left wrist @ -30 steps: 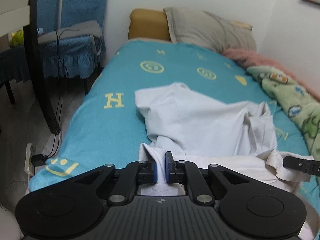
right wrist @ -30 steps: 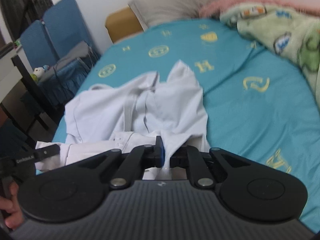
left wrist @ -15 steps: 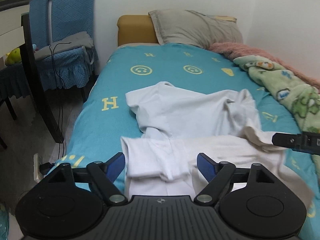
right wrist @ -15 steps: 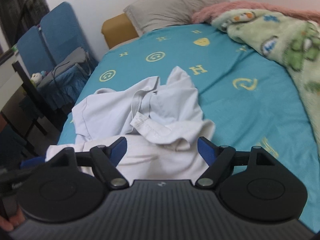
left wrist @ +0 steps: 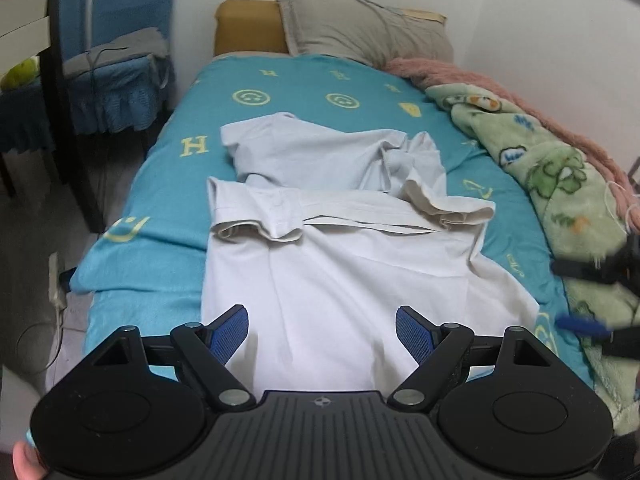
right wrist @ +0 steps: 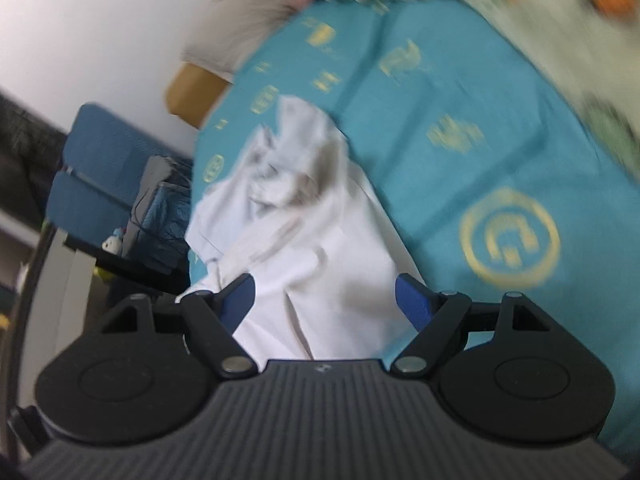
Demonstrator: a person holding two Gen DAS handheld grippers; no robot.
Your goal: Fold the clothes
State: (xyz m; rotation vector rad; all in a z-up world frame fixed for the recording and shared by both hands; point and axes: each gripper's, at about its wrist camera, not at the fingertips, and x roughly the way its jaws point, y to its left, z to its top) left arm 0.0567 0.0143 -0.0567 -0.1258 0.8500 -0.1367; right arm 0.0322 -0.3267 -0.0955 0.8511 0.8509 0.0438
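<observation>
A white shirt (left wrist: 340, 248) lies on the teal bed sheet (left wrist: 168, 184), its upper part and sleeves folded across the middle, its lower part spread towards me. My left gripper (left wrist: 322, 330) is open and empty above the shirt's near hem. My right gripper (right wrist: 324, 300) is open and empty over the shirt's right side (right wrist: 316, 236); its view is tilted and blurred. The right gripper also shows blurred at the right edge of the left wrist view (left wrist: 592, 300).
A green patterned blanket (left wrist: 560, 176) and a pink blanket (left wrist: 460, 76) lie along the bed's right side by the wall. A grey pillow (left wrist: 360, 28) is at the head. Blue covered chairs (left wrist: 116, 68) and a dark table leg (left wrist: 68, 112) stand left of the bed.
Both grippers were shut on the shirt one second ago; they opened, dropped it and pulled back. The right gripper has since swung to the right and tilted.
</observation>
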